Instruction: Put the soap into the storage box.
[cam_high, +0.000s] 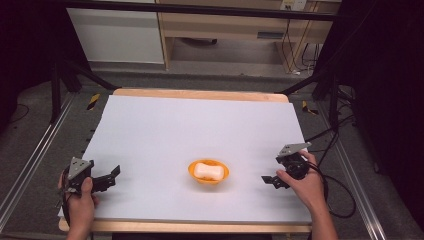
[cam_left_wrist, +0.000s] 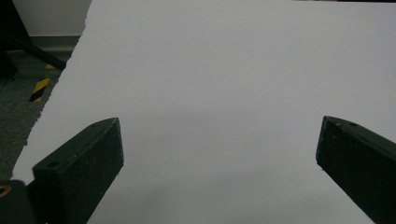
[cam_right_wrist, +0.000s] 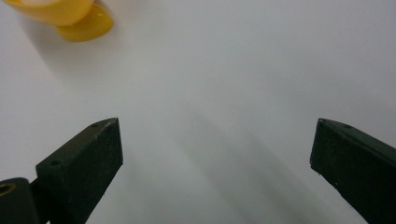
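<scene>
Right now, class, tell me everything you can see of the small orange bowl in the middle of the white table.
The small orange bowl is round, shallow and glossy, plastic by its look, and stands upright on the white table sheet, near its front middle. A pale, rounded white lump lies inside. Both grippers are apart from it, one on each side.

The high view looked forward and down from above the person's side, taking in the whole white-covered surface (cam_high: 200, 125) with its wooden edge and the grey floor beyond. The left gripper view sat low and close over that surface, facing along the left tongs (cam_left_wrist: 219, 154) toward its far left edge and the floor. The right gripper view sat just as low behind the right tongs (cam_right_wrist: 217, 154), facing the small orange plastic bowl (cam_right_wrist: 70, 16), which the high view also showed near the middle.
</scene>
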